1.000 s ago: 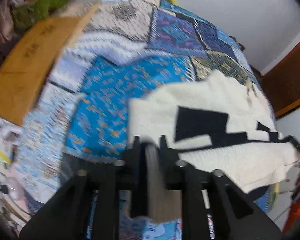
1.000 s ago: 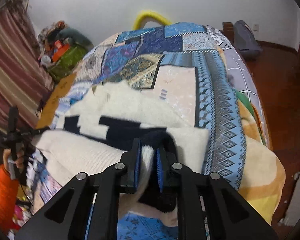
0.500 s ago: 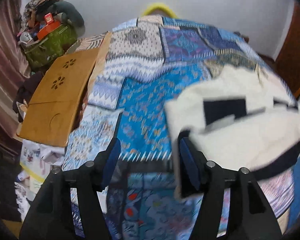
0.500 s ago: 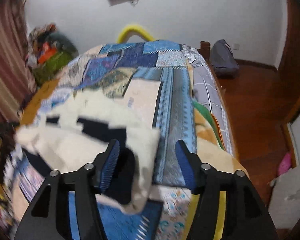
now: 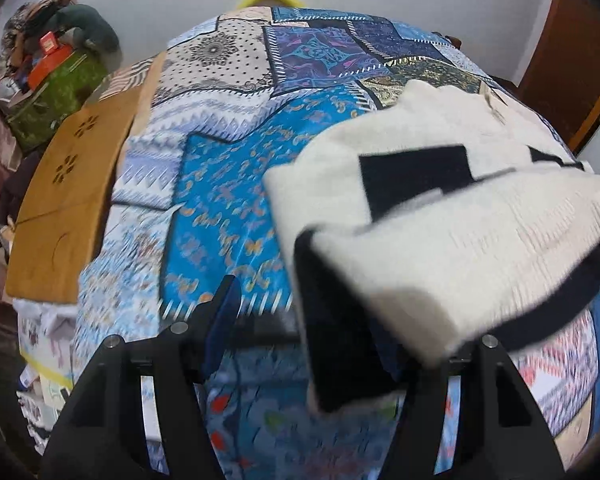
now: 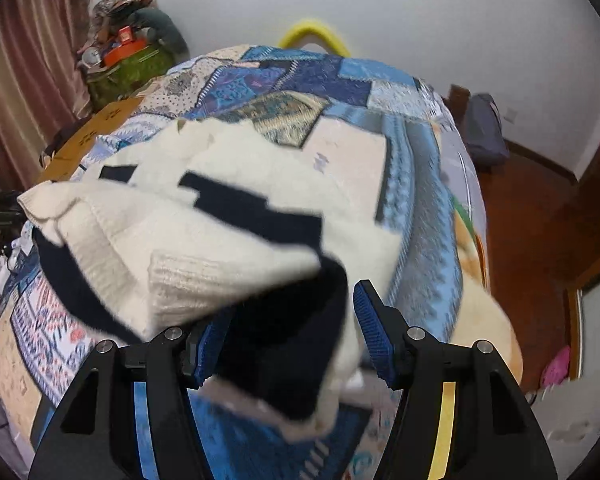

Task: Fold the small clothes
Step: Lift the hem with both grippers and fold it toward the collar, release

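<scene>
Both grippers now stand with their jaws spread wide, where a second ago each was pinched on a corner of the cream sweater (image 5: 440, 240). On my left gripper (image 5: 300, 320) the blue pad at 9 o'clock is bare over the patchwork bedspread (image 5: 228, 200), and the dark hem of the sweater drapes across the other finger at 3 o'clock, loose rather than clamped. On my right gripper (image 6: 290, 328) the cream sweater (image 6: 228, 240) hangs between the two blue pads with its dark band (image 6: 284, 344) filling the gap; the right pad stands clear of the cloth. The garment lies doubled on the bed, its folded edge toward me and the black blocks showing at 12 o'clock of each gripper. Half a second ago the jaws were already parted, and since then the folded edge has come closer to both cameras. From the left wrist, a wooden board (image 5: 68, 200) sits at 9 o'clock off the bedspread's edge, with a green box (image 5: 56, 96) of clutter at 10 o'clock.
</scene>
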The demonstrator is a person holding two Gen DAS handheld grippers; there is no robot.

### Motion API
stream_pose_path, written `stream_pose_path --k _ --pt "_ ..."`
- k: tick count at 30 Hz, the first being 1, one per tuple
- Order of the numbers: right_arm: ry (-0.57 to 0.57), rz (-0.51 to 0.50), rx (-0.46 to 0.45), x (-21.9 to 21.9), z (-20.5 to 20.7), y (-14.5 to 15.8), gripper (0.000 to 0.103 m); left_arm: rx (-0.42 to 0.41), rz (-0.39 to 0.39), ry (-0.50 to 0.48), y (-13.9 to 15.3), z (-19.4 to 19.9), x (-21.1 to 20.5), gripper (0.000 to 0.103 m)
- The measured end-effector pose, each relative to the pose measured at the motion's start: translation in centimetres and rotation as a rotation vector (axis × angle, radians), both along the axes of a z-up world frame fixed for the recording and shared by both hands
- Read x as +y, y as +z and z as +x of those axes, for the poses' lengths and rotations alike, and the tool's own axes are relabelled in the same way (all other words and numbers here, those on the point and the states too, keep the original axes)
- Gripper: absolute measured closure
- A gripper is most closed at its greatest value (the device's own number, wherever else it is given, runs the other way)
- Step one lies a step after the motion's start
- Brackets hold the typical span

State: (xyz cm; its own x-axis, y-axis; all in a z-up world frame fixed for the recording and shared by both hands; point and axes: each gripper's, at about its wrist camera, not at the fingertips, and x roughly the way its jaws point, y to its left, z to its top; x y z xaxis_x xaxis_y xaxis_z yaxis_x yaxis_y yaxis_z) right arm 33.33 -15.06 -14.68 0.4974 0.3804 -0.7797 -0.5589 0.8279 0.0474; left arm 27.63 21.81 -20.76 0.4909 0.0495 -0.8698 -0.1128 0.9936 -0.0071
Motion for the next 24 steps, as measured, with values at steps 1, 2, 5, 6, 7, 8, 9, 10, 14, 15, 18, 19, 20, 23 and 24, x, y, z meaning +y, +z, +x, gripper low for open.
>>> stream_pose_path --k 1,2,5,6,7,8,9,10,14,15,18,19,20,23,24 --pt "0.001 0.003 -0.007 0.4 0.6 0.0 0.046 -0.002 -0.015 0.007 -0.1 1.1 0.1 0.042" --pt "-0.002 0.005 -0.012 0.6 1.1 0.0 0.046 -0.005 -0.026 0.013 -0.1 1.6 0.2 0.042" --pt "-0.020 0.025 0.003 1.0 3.1 -0.3 0.046 -0.013 -0.081 0.032 -0.2 3.7 0.8 0.052" --pt "-0.021 0.041 0.024 1.1 3.7 -0.4 0.046 -0.014 -0.095 0.030 -0.3 4.0 0.9 0.055" --pt "-0.024 0.058 0.053 1.0 4.4 -0.7 0.046 -0.012 -0.109 0.027 -0.4 4.4 0.9 0.058" --pt "-0.027 0.071 0.070 1.0 4.6 -0.9 0.048 -0.004 -0.122 0.023 -0.6 4.9 0.9 0.058" --pt "-0.030 0.083 0.080 1.0 4.9 -1.1 0.048 0.002 -0.125 0.021 -0.8 5.1 0.8 0.058" --pt "-0.034 0.091 0.085 0.9 5.0 -1.3 0.048 0.007 -0.124 0.019 -1.0 5.3 0.7 0.058" --pt "-0.046 0.118 0.080 0.8 5.0 -1.7 0.050 0.005 -0.119 0.020 -1.4 5.7 0.5 0.060" --pt "-0.047 0.125 0.077 0.8 5.0 -1.7 0.055 0.003 -0.127 0.025 -1.4 5.8 0.6 0.063" --pt "-0.053 0.147 0.088 0.8 5.4 -1.9 0.075 0.003 -0.165 0.041 -1.5 6.3 0.8 0.078" --pt "-0.059 0.153 0.092 0.8 5.5 -2.0 0.082 0.003 -0.164 0.046 -1.5 6.4 0.8 0.084" --pt "-0.062 0.156 0.094 0.9 5.8 -2.0 0.086 0.000 -0.151 0.045 -1.4 6.6 0.6 0.093" --pt "-0.067 0.162 0.072 0.7 5.7 -1.7 0.095 -0.028 -0.101 0.044 -0.7 6.4 0.2 0.094" --pt "-0.066 0.163 0.059 0.6 5.5 -1.4 0.095 -0.039 -0.080 0.049 -0.4 6.3 0.2 0.094"
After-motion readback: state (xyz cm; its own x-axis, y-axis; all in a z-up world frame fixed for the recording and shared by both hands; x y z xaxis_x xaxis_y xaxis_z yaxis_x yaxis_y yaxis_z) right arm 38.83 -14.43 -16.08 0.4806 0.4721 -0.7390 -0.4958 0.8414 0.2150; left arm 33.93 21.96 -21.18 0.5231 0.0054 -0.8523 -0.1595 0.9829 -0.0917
